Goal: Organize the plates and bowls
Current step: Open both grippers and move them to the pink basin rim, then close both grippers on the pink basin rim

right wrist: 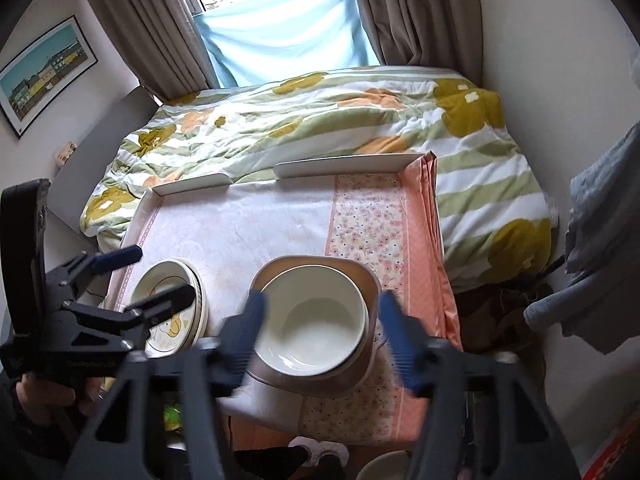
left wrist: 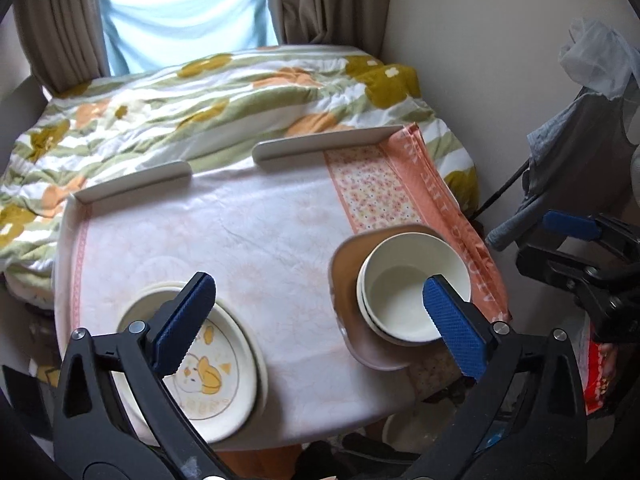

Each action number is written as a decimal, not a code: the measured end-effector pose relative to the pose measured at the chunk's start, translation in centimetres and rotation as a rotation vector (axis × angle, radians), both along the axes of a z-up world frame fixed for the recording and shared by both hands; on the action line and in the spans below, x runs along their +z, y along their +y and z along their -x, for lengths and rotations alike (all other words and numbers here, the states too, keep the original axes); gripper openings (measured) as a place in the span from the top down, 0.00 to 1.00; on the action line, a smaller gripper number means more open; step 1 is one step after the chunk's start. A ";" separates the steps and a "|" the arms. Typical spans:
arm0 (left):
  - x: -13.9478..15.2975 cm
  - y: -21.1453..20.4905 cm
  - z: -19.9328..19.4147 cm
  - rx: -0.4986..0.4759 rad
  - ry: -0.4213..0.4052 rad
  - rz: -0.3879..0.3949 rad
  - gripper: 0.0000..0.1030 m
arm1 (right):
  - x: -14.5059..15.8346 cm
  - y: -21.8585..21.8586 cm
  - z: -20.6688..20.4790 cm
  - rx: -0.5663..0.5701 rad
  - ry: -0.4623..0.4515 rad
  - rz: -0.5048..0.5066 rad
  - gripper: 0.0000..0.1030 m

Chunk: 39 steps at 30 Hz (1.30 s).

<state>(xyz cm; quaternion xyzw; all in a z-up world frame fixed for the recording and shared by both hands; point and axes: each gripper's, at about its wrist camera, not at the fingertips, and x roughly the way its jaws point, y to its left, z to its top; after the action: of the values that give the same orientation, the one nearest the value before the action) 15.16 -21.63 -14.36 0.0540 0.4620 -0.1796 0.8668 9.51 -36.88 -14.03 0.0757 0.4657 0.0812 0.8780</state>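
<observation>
Plates [left wrist: 208, 364] stacked at the near left of the counter [left wrist: 248, 232], topmost printed with a yellow cartoon duck, rims of more plates showing beneath. Bowls [left wrist: 412, 288] nested at the near right, white, upright, sitting on a brownish square plate [left wrist: 348, 292] with rounded corners. Both stacks well apart, bare cloth between them.

Left gripper [left wrist: 316, 320] spread wide, nothing between the blue pads, hovering above the counter; one pad overlapping the duck plate in view, the other overlapping the rim of the bowls, no contact visible with either. Seen from the right wrist as a black frame [right wrist: 132, 284] over the plates, held by a hand [right wrist: 44, 396] at the lower left.

Right gripper [right wrist: 320, 336] likewise wide apart, blurred, fingers flanking the bowls in the picture, holding nothing, pads clear of the rim. Part of it visible at the right edge of the left wrist view [left wrist: 576, 240].

Counter covered with a pale pink patterned cloth [right wrist: 240, 224] and, along the right side, a peach floral towel [right wrist: 368, 224] hanging over the edge. Low white rails [left wrist: 324, 144] along the far edge. Beyond, a bed with a flowered quilt [right wrist: 320, 128] in green, mustard and orange; grey-brown curtains [right wrist: 152, 28] framing a window with light blue fabric [right wrist: 288, 36]. Framed picture [right wrist: 44, 72] on the left wall.
</observation>
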 end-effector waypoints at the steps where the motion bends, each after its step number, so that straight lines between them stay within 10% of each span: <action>1: 0.1 0.4 0.1 -0.012 0.000 -0.005 0.00 | 0.2 0.0 0.3 0.009 -0.011 0.010 0.01; 9: -3.7 1.8 0.0 -0.111 0.153 -0.055 0.00 | -2.8 -1.0 1.5 0.016 0.157 0.219 0.01; 21: -12.0 -1.4 -2.4 -0.165 0.354 -0.129 0.07 | -11.3 -2.8 -2.1 -0.019 0.385 0.206 0.07; 31: -14.3 -3.1 -3.4 -0.209 0.401 -0.140 0.31 | -14.0 -1.1 -3.8 0.083 0.451 0.225 0.51; 39: -16.8 -4.4 -4.7 -0.221 0.452 -0.065 0.71 | -15.1 -0.2 -4.7 0.170 0.402 0.154 0.80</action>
<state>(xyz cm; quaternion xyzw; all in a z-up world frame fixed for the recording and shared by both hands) 19.87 -25.99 -31.15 0.0907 0.6408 -0.2658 0.7145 14.21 -37.13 -29.16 -0.0163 0.6407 0.1025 0.7608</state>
